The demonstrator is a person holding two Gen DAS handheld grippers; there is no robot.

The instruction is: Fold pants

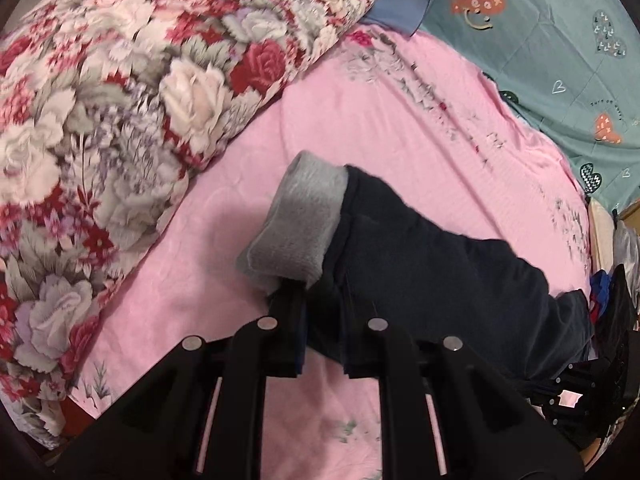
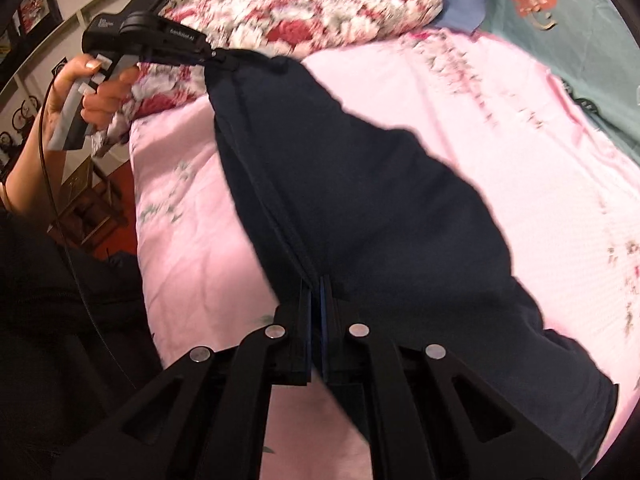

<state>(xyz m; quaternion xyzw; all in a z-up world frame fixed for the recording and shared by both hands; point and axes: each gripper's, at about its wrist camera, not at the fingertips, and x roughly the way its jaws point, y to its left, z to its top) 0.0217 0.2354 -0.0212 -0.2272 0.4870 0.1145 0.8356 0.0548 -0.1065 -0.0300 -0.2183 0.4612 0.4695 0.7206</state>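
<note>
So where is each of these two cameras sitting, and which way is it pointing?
Left wrist: sits on the left gripper, looks down along its fingers at the dark pants on the pink bedsheet; no hand shows.
Right wrist: sits on the right gripper, shut on the pants; the person's hand and left gripper show.
Shared: pants, sheet, floral quilt.

The left gripper (image 1: 325,300) has its jaws clamped on dark pants (image 1: 432,264), gray lining (image 1: 296,220) showing at eleven o'clock, above the pink bed (image 1: 380,128).
</note>
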